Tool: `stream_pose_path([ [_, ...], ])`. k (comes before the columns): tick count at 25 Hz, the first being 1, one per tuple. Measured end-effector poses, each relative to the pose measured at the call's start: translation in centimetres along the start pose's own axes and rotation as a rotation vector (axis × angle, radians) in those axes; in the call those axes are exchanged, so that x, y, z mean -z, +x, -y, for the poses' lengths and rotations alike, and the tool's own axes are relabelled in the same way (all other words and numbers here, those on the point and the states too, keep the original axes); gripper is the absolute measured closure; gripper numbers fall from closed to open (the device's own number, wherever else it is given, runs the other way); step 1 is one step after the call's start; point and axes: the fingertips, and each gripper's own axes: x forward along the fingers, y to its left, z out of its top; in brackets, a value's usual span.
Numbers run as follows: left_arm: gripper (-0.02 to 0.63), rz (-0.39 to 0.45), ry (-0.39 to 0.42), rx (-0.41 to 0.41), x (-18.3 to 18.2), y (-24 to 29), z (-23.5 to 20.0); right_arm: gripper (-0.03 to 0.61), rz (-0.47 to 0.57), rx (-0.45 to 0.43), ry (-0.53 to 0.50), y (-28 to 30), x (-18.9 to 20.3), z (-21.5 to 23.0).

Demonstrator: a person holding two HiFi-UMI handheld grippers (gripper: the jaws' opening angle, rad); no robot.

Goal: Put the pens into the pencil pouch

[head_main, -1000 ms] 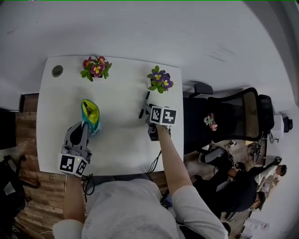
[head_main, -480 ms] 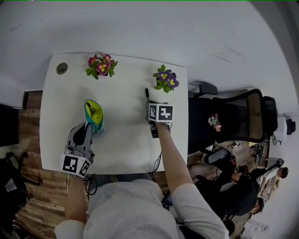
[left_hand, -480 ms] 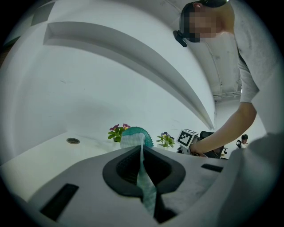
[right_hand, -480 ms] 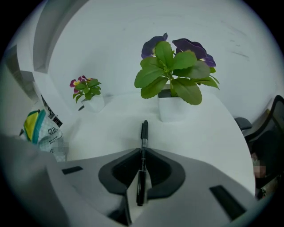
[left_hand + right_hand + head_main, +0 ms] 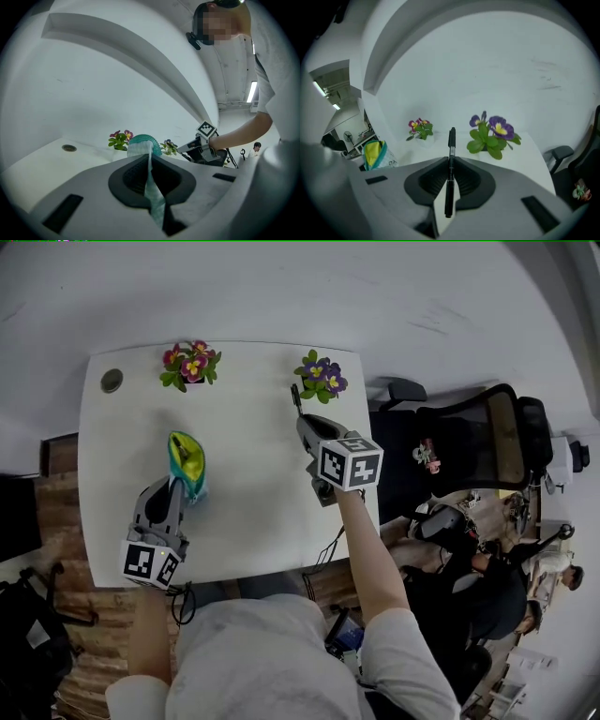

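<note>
The pencil pouch (image 5: 186, 463), teal with a yellow lining, stands open-mouthed on the left half of the white table (image 5: 244, 512). My left gripper (image 5: 175, 487) is shut on its near edge; the teal fabric (image 5: 151, 187) runs up between the closed jaws of that gripper (image 5: 149, 161). My right gripper (image 5: 303, 426) hangs above the table's right side and holds a black pen (image 5: 295, 399). In the right gripper view the pen (image 5: 451, 150) lies lengthwise between the jaws (image 5: 450, 176), which have just been closing on it, tip pointing away. The pouch (image 5: 375, 153) shows far left there.
A pot of pink flowers (image 5: 190, 365) and a pot of purple flowers (image 5: 319, 377) stand along the table's far edge. A round cable grommet (image 5: 112, 381) sits in the far left corner. A black office chair (image 5: 469, 465) stands right of the table.
The right gripper closed on the black pen that lay on the table and has lifted it up. The left gripper has kept its hold on the pouch and stayed put.
</note>
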Motion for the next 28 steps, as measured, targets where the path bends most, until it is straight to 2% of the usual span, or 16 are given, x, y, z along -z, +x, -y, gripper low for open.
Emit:
stream_pose_path([
  [9, 0.584, -0.016, -0.024, 0.081, 0.2, 0.2, 0.0, 0.523, 0.217, -0.063, -0.128, -7.9, -7.3, -5.8],
  [16, 0.586, -0.023, -0.019, 0.104, 0.0, 0.1, -0.1, 0.523, 0.406, -0.244, -0.152, -9.0, -10.4, -12.9],
  [22, 0.585, -0.020, -0.018, 0.099, -0.1, -0.5, 0.1, 0.523, 0.521, -0.413, -0.057, -7.0, -9.5, -18.4],
  [28, 0.586, -0.019, -0.024, 0.083, 0.2, -1.2, 0.4, 0.522, 0.542, -0.508, 0.049, -4.8, -7.5, -21.4],
])
